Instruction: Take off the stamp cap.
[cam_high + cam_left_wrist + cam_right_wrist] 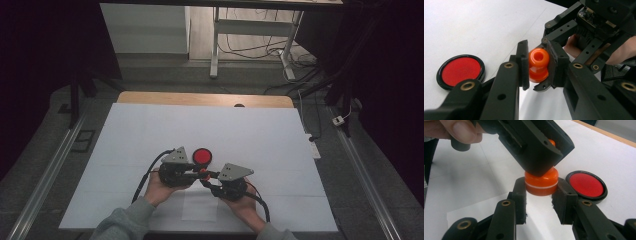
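Note:
A small orange plastic piece [538, 64] is held above the table between both grippers. It has a hollow rounded top and a wider lower part [541, 184] ringed by a pale seam. My left gripper [538, 71] is shut on its upper part, one pad on each side. My right gripper [541, 193] is shut on the wider lower part from below. In the high view the left gripper [198, 173] and the right gripper [206, 181] meet tip to tip at the orange piece [203, 174], near the table's front middle. The left gripper's body hides the piece's top in the right gripper view.
A flat red disc with a black rim [202, 156] lies on the white table cover [150, 130] just beyond the grippers. A smaller white sheet [200, 206] lies under the hands near the front edge. The table's wooden far edge [205, 98] shows at the back.

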The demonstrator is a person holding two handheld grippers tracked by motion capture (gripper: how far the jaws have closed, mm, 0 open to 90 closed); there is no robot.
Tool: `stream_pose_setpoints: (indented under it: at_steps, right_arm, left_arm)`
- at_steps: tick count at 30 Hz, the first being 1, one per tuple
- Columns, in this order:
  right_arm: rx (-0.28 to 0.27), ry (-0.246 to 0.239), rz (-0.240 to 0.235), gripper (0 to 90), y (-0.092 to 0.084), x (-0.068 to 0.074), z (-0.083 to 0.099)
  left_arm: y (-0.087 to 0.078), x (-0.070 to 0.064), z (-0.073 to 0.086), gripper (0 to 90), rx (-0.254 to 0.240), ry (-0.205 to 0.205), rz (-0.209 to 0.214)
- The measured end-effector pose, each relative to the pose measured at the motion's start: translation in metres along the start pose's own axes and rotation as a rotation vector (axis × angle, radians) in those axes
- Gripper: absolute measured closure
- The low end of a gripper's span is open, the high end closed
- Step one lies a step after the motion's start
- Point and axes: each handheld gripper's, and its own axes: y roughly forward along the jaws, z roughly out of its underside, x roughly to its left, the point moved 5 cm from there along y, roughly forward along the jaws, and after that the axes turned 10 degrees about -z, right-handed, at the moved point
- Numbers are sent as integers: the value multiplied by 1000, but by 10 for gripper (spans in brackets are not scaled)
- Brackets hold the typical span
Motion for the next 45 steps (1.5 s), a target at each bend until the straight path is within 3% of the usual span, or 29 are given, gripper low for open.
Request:
stream_pose_setpoints:
  at_steps: [13,22,23,25,27,34,45]
  right_arm:
    - [2,-1,-5,650,0,1,1]
    - [-12,30,-7,650,1,2,2]
    - [-5,37,2,651,1,2,3]
    - [19,46,-4,650,3,2,10]
    - [16,50,-7,650,3,2,12]
    - [7,38,-1,650,-1,2,8]
    - [-9,35,14,648,-9,-3,8]
  left_arm:
    - [0,1,2,732,5,-17,16]
    - [0,2,3,732,-3,-43,30]
    - [-3,4,1,733,-25,-41,-22]
    - [-10,10,-1,733,-47,-57,-36]
    - [-18,19,1,733,-61,-86,-14]
    - [-19,15,2,732,-48,-55,-8]
    - [-18,15,4,730,-26,-53,-4]
